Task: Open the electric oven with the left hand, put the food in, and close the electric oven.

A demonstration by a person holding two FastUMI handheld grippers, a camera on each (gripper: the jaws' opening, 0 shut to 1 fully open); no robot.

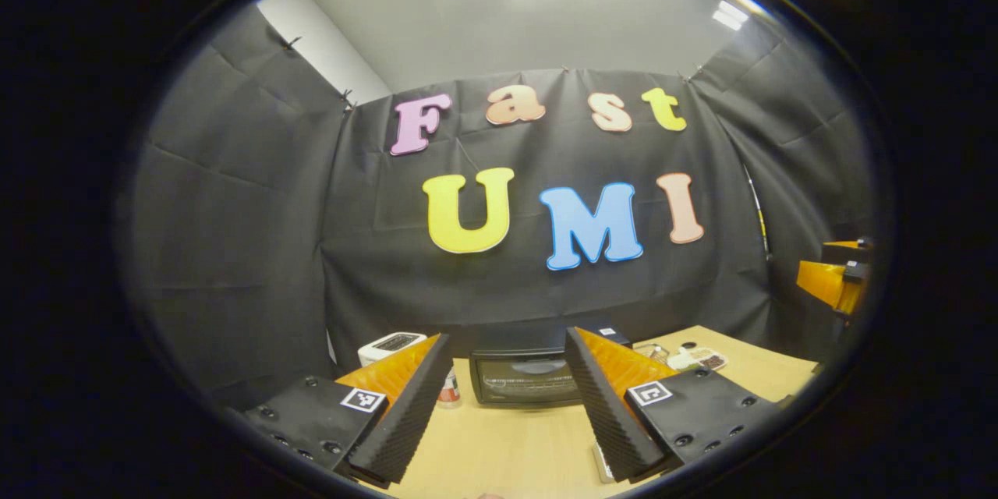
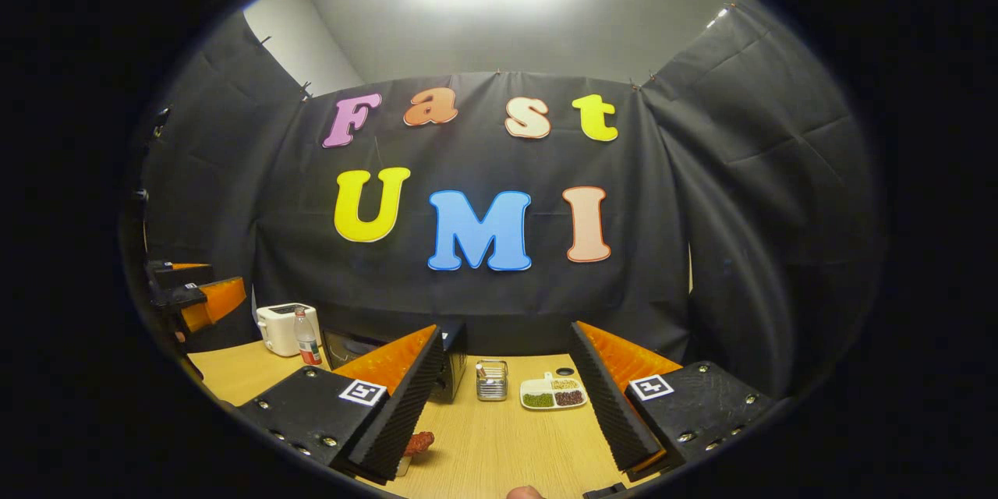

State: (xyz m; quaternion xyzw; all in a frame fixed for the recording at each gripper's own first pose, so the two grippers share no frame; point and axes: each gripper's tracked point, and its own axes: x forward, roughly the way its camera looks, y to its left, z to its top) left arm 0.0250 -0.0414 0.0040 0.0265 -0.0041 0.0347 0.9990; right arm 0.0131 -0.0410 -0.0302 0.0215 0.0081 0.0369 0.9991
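Black oven (image 1: 524, 376) sits low centre in the left gripper view, door shut, straight ahead between the spread fingers of the left gripper (image 1: 507, 413). Right gripper (image 2: 507, 413), also spread and empty, has reddish food (image 2: 419, 442) by its left finger.

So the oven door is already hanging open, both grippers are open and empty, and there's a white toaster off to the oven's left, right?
Not quite: the oven door is shut, its glass front upright, as the left gripper view shows. The rest holds: the left gripper and right gripper are open and empty, and the white toaster stands to the oven's left.
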